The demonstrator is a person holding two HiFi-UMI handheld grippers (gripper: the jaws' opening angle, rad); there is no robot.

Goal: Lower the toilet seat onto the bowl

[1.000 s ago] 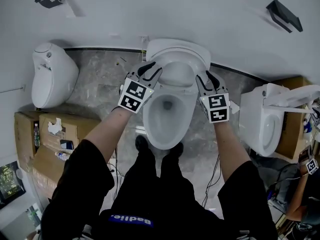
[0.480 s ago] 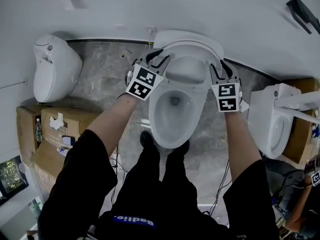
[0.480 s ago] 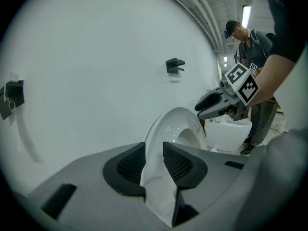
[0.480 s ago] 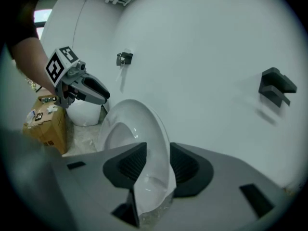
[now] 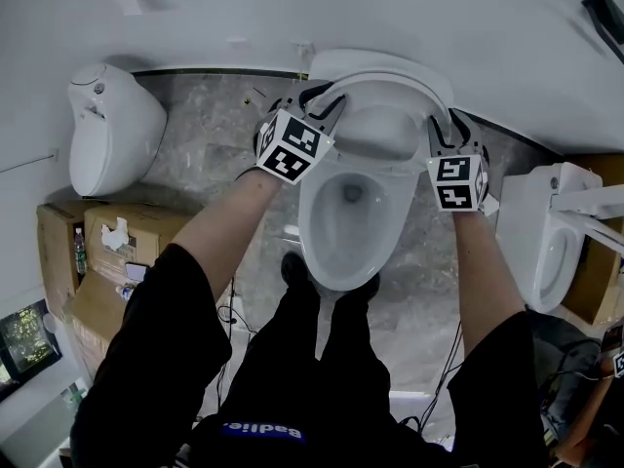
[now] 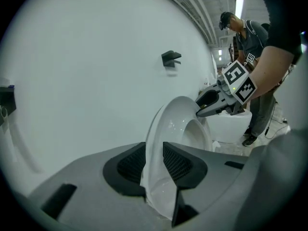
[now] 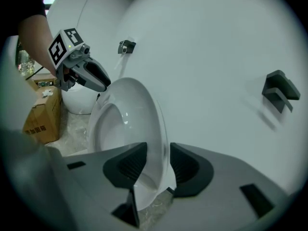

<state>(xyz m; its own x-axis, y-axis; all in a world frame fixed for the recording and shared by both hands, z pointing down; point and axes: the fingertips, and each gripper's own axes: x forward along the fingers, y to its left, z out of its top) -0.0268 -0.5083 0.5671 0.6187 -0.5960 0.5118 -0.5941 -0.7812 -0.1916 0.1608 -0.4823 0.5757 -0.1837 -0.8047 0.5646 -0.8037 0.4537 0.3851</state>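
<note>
So you've got left gripper (image 5: 317, 100) and right gripper (image 5: 444, 130) pinching opposite sides of the half-raised toilet seat (image 5: 390, 84), seemingly snug, so it lowers evenly onto the bowl (image 5: 336, 247).

We face the bowl (image 5: 341, 237) at the wall (image 5: 292, 18); seat (image 5: 382, 117) tilts over its rear, left gripper (image 5: 322, 100) on its left edge, right gripper (image 5: 448, 127) on its right. Left toilet (image 5: 112, 130) and right toilet (image 5: 546, 252) flank it; boxes (image 5: 88, 261) lie before the left toilet.
</note>
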